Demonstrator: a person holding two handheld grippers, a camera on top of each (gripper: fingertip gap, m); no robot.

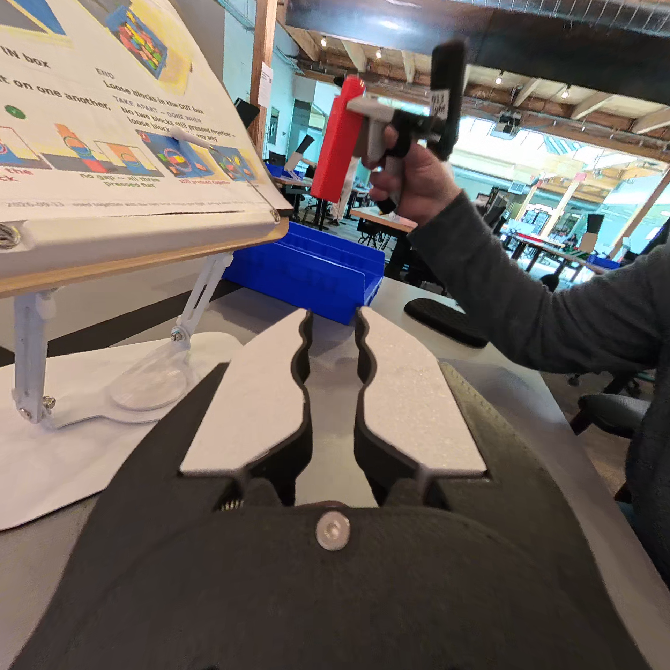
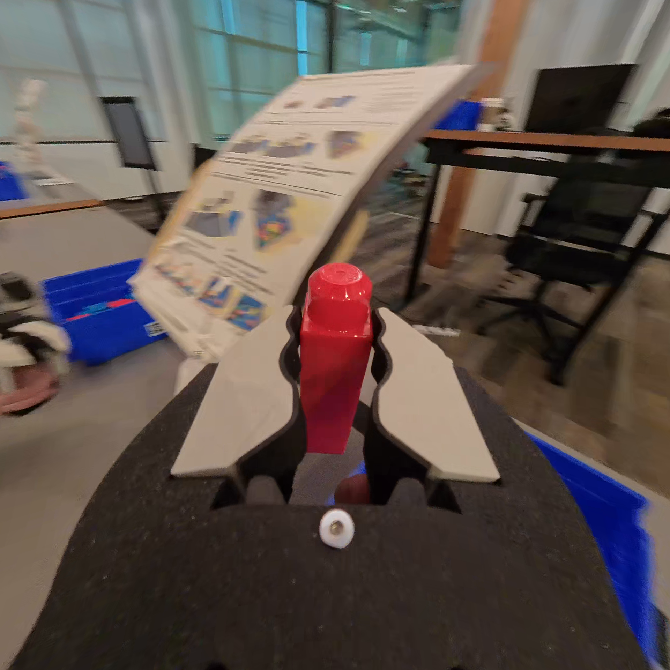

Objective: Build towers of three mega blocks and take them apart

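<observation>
My right gripper (image 2: pixel 335 315) is shut on a tall red block (image 2: pixel 335 366) with one round stud, gripping it near its stud end. In the left wrist view the right gripper (image 1: pixel 357 107) is held up in the air by a hand, and the red block (image 1: pixel 335 145) hangs tilted above the blue bin (image 1: pixel 308 272). My left gripper (image 1: pixel 334 319) is open and empty, low over the grey table (image 1: pixel 337 453), and points at that bin. A blue bin (image 2: pixel 105 326) holding several coloured blocks sits at the left of the right wrist view.
An instruction sheet on a white tilted stand (image 1: pixel 119 119) fills the upper left; it also shows in the right wrist view (image 2: pixel 290 188). A black pad (image 1: pixel 446 322) lies on the table to the right. Part of another blue bin (image 2: pixel 598 507) shows under the right gripper. A sleeved arm (image 1: pixel 544 301) reaches in from the right. There is about 35 cm between the tips of the two grippers.
</observation>
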